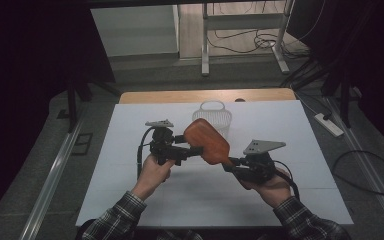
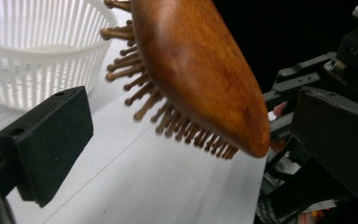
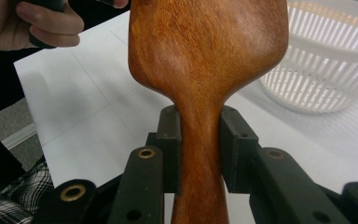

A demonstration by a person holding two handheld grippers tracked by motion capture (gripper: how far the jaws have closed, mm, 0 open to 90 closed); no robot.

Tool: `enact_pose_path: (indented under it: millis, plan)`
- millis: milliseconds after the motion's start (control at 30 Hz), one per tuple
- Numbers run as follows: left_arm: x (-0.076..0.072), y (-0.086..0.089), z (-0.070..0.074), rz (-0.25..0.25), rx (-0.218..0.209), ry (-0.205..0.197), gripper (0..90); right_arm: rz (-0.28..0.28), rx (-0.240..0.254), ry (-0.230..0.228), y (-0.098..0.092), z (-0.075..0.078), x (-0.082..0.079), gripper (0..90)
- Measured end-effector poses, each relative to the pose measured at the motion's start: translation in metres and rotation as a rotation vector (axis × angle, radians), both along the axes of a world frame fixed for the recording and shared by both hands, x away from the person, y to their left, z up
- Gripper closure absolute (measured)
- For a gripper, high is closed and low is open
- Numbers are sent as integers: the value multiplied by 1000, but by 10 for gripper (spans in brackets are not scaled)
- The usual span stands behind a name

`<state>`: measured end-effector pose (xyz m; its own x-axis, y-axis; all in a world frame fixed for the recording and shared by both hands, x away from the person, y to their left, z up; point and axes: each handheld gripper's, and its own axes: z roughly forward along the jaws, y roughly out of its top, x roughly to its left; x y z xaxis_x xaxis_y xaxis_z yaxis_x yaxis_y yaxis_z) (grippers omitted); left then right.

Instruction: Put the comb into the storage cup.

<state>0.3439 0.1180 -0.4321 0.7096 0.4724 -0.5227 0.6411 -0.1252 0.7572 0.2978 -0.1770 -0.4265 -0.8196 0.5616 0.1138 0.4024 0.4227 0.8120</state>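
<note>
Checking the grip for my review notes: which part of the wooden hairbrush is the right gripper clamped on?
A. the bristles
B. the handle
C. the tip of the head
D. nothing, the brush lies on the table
B: in the right gripper view the right gripper has its two black pads pressed on either side of the narrow handle of the hairbrush, just below the wide head.

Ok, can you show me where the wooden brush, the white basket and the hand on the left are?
wooden brush (image 1: 207, 141), high view, on its smooth back.
white basket (image 2: 32, 70), left gripper view, on its slatted wall.
left hand (image 1: 155, 167), high view, on the back of the hand.
</note>
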Motion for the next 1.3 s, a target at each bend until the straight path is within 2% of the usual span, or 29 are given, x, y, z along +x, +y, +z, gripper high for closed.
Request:
enact_pose_path:
  millis: [367,567,633,667,733,767,833,867,1033,1167,1300]
  plan:
    - [4,-5,-1,-28,-29,17,0,22,11,-7,7,-2,-4,721]
    - [5,-8,-1,-40,-38,34,40,32,13,-14,10,-2,-6,721]
    - [5,-8,-1,-45,-35,35,78,34,14,-17,10,-2,-7,721]
    - [5,-8,-2,-50,-40,41,140,35,15,-23,11,-2,-7,721]
    - [5,-8,-2,-57,-47,50,165,36,15,-24,11,-2,-7,721]
    - [6,-7,-3,-64,-53,58,226,38,16,-26,11,-2,-7,721]
    - [6,-7,-3,-68,-61,66,252,40,16,-31,11,-3,-8,721]
    - [7,-5,-4,-75,-81,85,265,42,17,-31,11,-3,-8,721]
    - [8,-3,-6,-93,-113,119,313,47,17,-29,10,-3,-7,721]
    - [11,2,-10,-113,-194,177,422,57,2,-26,11,-6,-5,723]
    - [10,2,-7,-128,-196,177,491,66,-23,-21,14,-11,-5,722]
